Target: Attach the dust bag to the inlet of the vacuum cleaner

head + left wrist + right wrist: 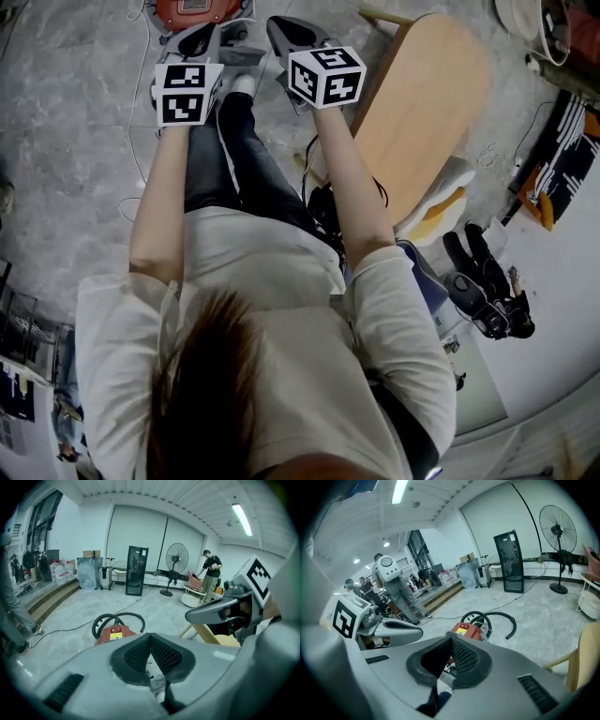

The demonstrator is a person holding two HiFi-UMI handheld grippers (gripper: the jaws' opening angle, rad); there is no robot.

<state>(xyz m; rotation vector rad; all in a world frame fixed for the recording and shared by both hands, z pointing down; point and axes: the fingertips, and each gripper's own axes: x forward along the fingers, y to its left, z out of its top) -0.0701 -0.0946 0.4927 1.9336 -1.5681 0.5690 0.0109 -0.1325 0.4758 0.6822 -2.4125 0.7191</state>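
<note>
The red vacuum cleaner stands on the grey floor just ahead of both grippers, its black hose coiled behind it. It shows past the jaws in the left gripper view and in the right gripper view. My left gripper and right gripper are held side by side in the air above the person's legs. The jaws of each are shut with nothing between them: left gripper, right gripper. I can make out no dust bag in any view.
A light wooden table top lies right of the right gripper. Black tools rest on a white surface at the right. White cables run over the floor. Far off are a standing fan, a black cabinet and people.
</note>
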